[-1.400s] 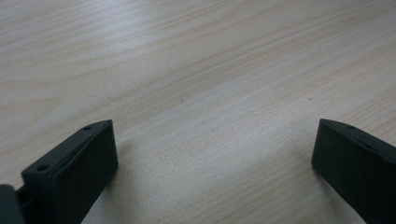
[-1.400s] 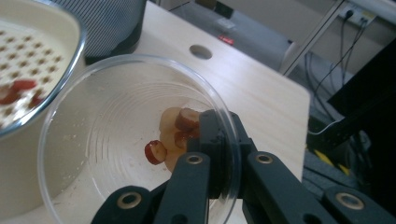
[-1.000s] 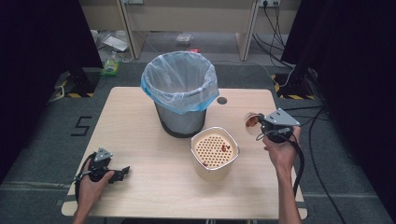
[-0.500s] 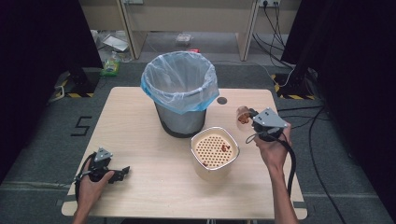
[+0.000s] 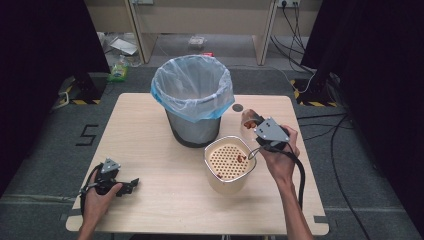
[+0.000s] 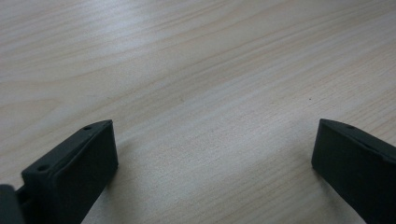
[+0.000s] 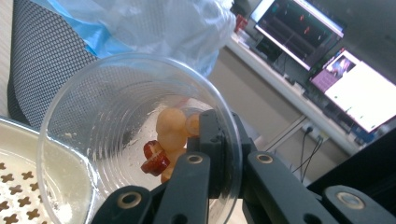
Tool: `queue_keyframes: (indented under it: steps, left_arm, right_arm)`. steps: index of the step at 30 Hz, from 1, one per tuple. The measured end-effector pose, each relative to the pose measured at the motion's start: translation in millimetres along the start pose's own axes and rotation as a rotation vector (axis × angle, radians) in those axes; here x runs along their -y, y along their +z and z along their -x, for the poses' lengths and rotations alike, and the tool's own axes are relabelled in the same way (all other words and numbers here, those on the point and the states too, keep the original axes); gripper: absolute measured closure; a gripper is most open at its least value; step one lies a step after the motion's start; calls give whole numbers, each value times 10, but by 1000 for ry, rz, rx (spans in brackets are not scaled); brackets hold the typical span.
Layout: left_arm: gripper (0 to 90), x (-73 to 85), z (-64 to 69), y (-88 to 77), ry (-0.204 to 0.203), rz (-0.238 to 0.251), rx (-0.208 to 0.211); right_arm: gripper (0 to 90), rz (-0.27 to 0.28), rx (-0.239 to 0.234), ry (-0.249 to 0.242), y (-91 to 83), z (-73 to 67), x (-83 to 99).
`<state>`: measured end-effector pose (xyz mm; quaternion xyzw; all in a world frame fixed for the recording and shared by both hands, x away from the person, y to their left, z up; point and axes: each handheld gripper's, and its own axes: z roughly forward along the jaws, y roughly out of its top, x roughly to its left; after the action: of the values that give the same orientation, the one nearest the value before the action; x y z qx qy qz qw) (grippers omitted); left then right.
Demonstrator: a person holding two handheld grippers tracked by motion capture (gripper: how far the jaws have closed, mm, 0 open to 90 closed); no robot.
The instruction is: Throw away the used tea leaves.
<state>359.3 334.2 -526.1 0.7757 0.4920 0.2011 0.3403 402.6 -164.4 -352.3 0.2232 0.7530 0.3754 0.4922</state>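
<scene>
A clear plastic cup is tipped on its side, mouth toward the camera, pinched at the rim, with orange and dark red food pieces stuck inside. It hangs just beside a cream perforated strainer bowl holding a few scraps, near a grey mesh bin with a blue-edged bag.

One wooden table. One mesh bin, lined with one blue-and-clear bag. One cream perforated strainer bowl. One clear plastic cup, with reddish-orange food pieces inside, number unclear. Two grippers: left, right. Two monitors.
</scene>
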Motion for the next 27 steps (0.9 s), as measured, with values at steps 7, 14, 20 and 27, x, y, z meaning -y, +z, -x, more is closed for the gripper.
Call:
queue_keyframes:
  steps: [7, 14, 20, 27]
  left_arm:
    - [0, 0, 0, 0, 0, 0, 0]
    - [0, 0, 0, 0, 0, 0, 0]
    - [0, 0, 0, 0, 0, 0, 0]
    - [0, 0, 1, -1, 1, 0, 1]
  right_arm:
    - [900, 60, 3, -57, 40, -109, -54]
    - [900, 143, 57, -167, 27, -241, -111]
    - [900, 190, 116, -297, -9, -425, -155]
    - [900, 216, 161, -294, -41, -473, -128]
